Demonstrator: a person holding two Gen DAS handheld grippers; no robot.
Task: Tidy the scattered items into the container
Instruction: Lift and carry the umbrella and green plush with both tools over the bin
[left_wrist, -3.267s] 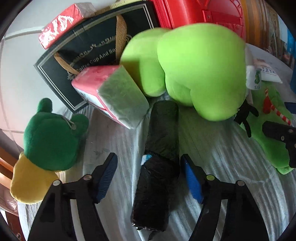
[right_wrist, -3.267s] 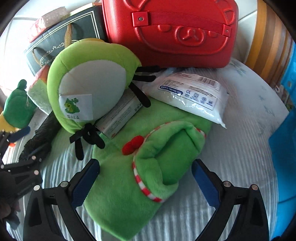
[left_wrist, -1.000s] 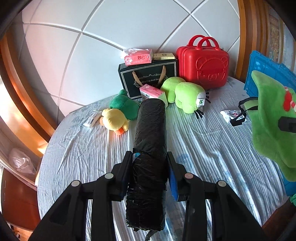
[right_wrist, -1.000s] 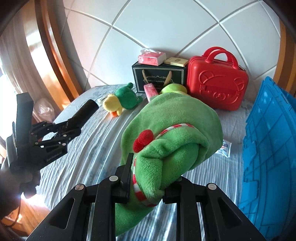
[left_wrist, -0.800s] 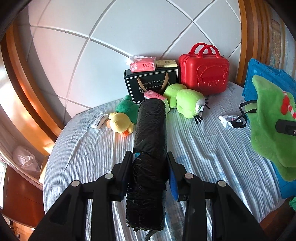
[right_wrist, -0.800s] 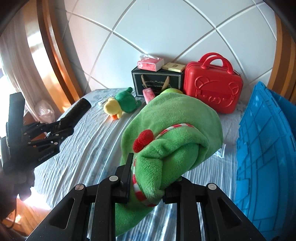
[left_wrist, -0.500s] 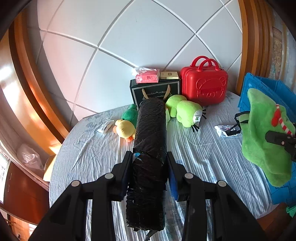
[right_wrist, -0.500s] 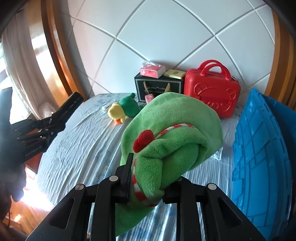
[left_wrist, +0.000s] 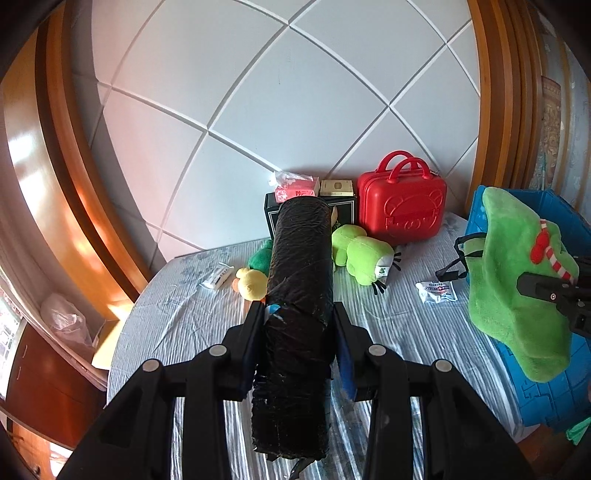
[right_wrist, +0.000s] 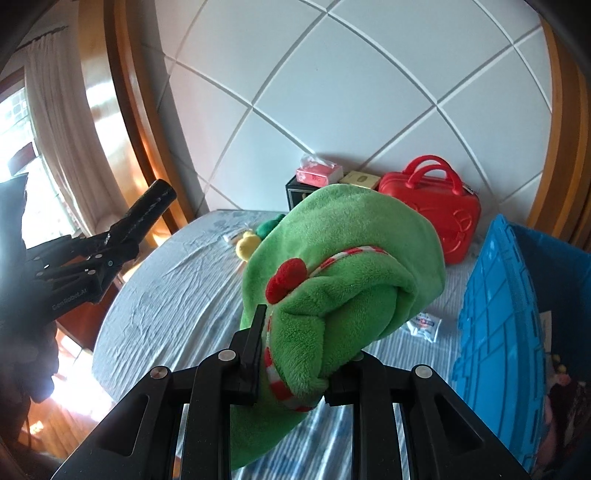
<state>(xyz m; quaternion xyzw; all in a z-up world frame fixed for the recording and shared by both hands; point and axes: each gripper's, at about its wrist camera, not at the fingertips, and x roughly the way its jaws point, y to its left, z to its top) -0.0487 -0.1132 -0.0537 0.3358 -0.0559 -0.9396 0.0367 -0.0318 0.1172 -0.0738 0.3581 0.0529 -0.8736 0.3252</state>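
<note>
My left gripper (left_wrist: 300, 321) is shut on a black plastic-wrapped roll (left_wrist: 299, 280), held high above the round table with its far end pointing at the back wall. My right gripper (right_wrist: 295, 354) is shut on a green plush toy (right_wrist: 343, 266) with a red nose and a red-and-white striped band; the toy hides the right pad. The same green plush toy (left_wrist: 517, 280) hangs at the right of the left wrist view, beside the blue crate (left_wrist: 554, 387). In the right wrist view the blue crate (right_wrist: 495, 317) stands just right of the plush.
On the striped tablecloth (left_wrist: 184, 321) lie a light green plush (left_wrist: 364, 253), a yellow-and-green duck toy (left_wrist: 253, 280), a small white tube (left_wrist: 218, 277) and a white packet (left_wrist: 436, 291). A red case (left_wrist: 402, 210) and a black gift bag (left_wrist: 273, 218) stand against the wall.
Both grippers have risen well above the table with the roll and the plush still gripped; the table items look smaller and farther. The blue crate has come closer on the right.
</note>
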